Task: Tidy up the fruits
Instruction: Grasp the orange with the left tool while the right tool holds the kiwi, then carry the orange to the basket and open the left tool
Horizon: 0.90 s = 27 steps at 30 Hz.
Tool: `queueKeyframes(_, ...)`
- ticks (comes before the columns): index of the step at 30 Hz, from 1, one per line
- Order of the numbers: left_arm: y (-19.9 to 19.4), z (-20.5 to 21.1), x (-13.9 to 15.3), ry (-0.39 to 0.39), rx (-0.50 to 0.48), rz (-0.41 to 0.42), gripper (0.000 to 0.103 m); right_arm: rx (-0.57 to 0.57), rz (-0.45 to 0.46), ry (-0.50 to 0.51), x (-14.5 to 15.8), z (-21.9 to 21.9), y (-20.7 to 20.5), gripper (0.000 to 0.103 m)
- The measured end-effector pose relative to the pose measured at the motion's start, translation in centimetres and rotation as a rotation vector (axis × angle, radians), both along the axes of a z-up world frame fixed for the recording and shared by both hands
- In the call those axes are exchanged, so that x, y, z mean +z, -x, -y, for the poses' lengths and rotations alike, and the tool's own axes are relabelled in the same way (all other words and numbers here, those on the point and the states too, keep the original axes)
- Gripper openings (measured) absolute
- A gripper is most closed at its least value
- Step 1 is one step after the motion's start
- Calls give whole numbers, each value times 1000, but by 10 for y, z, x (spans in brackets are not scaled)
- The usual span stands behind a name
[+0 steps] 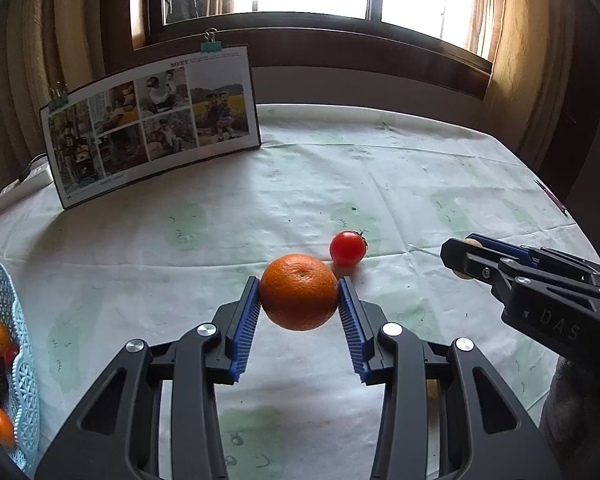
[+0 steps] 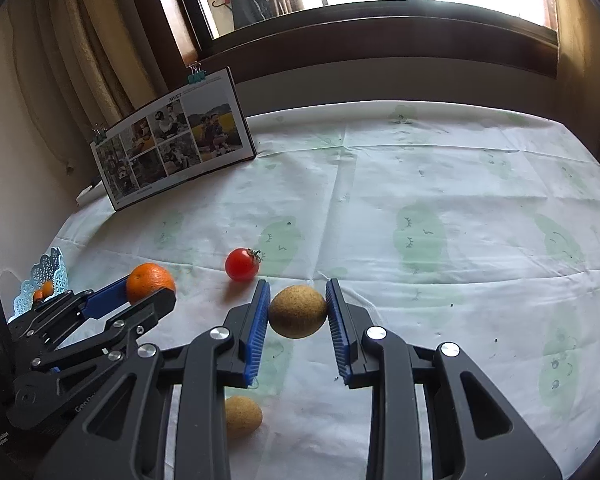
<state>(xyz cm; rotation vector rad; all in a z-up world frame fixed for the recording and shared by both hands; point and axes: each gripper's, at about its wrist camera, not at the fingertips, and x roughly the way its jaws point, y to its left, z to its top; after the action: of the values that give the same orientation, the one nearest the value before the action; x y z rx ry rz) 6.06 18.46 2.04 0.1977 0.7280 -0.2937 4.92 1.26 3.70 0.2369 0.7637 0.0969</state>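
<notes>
My left gripper [image 1: 299, 294] is shut on an orange [image 1: 299, 292] and holds it above the table. My right gripper [image 2: 298, 310] is shut on a tan kiwi [image 2: 298, 311], also lifted off the cloth. A red cherry tomato [image 1: 347, 248] lies on the tablecloth just beyond the orange, between the two grippers. A second tan kiwi [image 2: 242, 416] rests on the cloth under my right gripper's left finger. At the far left stands a light blue lattice basket [image 1: 4, 304] with several small orange and dark fruits inside. The left gripper [image 2: 148, 292] shows in the right wrist view too.
A clipped photo board [image 1: 152, 124] leans at the back left of the table. The white tablecloth [image 1: 400, 168] with pale green prints covers the table up to the window wall. A white object [image 1: 24, 184] lies behind the board at the left edge.
</notes>
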Motion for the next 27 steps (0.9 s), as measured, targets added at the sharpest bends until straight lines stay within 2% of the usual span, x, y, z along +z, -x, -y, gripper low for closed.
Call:
queueKeyframes(7,15,-30,5,20,90,26,41,13,-2,3,-2,-7,1,29)
queueKeyframes(15,40,-73,28,12,219,121,41,29,-10,9,-7,-14,2,29)
queueKeyframes(27,67,-145,49,-6,427,213,41,25,-17,12,-11,-15,2,29)
